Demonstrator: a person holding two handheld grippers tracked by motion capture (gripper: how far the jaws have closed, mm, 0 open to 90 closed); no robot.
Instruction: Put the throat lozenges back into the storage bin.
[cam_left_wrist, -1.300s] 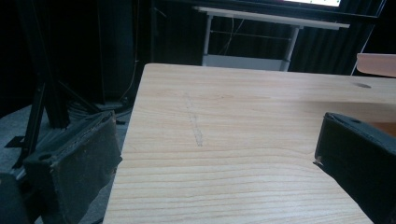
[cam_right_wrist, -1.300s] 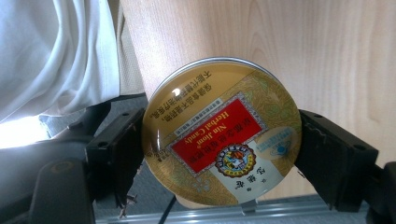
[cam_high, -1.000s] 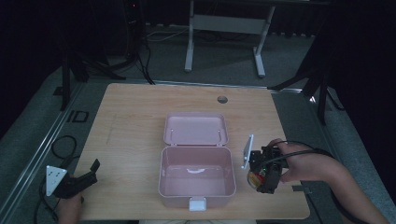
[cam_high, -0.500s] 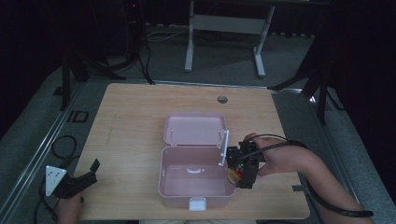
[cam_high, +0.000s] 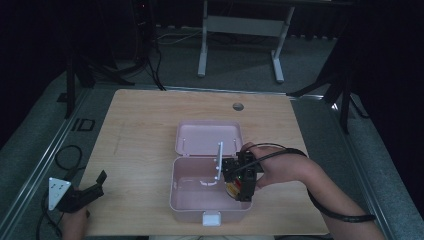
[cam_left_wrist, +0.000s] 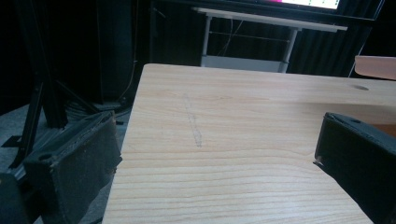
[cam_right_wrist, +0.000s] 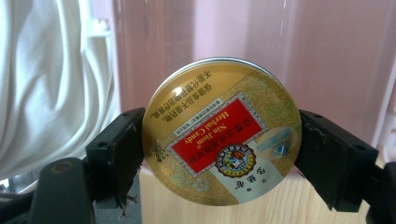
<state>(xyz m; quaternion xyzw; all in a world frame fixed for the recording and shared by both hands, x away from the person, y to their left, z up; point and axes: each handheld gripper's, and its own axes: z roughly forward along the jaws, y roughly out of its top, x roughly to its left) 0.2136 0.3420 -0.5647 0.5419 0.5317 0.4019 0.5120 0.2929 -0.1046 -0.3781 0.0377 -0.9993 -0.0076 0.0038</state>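
Right gripper view: we noted the right gripper (cam_right_wrist: 219, 154) with its two black fingers (cam_right_wrist: 116, 154) clamped on either side of a round gold candy tin (cam_right_wrist: 222, 133). The tin's red label, which read "Herbal Candy", faced the camera, tilted. Behind the tin rose the pink wall of the box (cam_right_wrist: 327, 56); white cloth (cam_right_wrist: 51, 74) hung at the left, and a strip of wooden worktop (cam_right_wrist: 224, 210) showed below.

From the high view we saw the left gripper (cam_high: 97, 184) near the front left corner of the worktop (cam_high: 145, 130), fingers spread wide and holding nothing. The right gripper (cam_high: 239, 187) hung over the right side of the open pink box (cam_high: 192, 207), the tin (cam_high: 231, 187) a small yellow patch at its fingers. The lid (cam_high: 207, 137) lay flat behind the box. Farther back we noted a small round hole (cam_high: 238, 106) in the worktop, then a white table frame (cam_high: 240, 30) on the floor.
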